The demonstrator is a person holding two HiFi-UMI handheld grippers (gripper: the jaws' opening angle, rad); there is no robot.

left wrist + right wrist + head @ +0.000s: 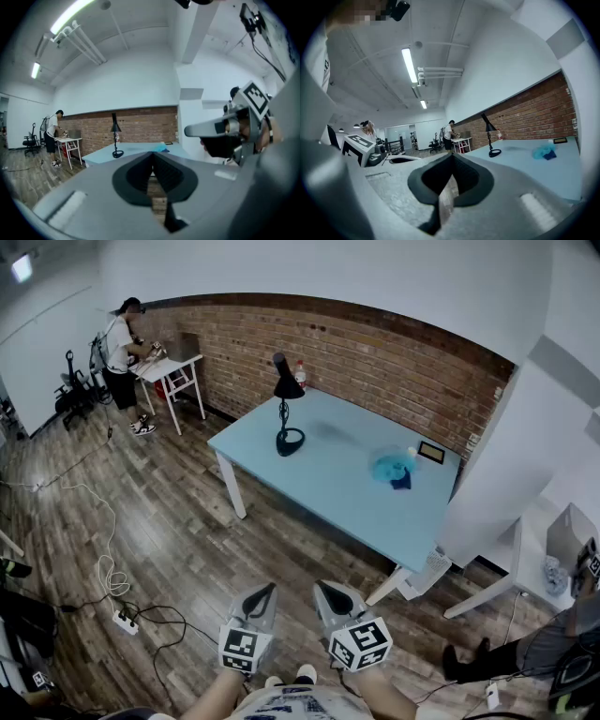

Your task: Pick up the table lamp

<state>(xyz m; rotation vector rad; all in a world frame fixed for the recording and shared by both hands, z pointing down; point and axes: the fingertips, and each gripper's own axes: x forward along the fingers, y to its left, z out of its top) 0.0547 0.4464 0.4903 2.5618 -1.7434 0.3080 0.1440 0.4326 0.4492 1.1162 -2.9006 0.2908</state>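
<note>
A black table lamp (287,409) with a ring base stands upright on the far left part of a light blue table (319,479). It also shows far off in the left gripper view as the lamp (115,136) and in the right gripper view as the lamp (491,137). Both grippers are held close to the person's body, well short of the table. My left gripper (263,594) is shut with nothing in it. My right gripper (328,592) is shut too, and empty.
A blue cloth (394,468) and a small dark frame (431,452) lie on the table's right part. A bottle (300,374) stands by the brick wall. A person (122,357) works at a small white table (173,371). Cables and a power strip (125,621) lie on the wooden floor.
</note>
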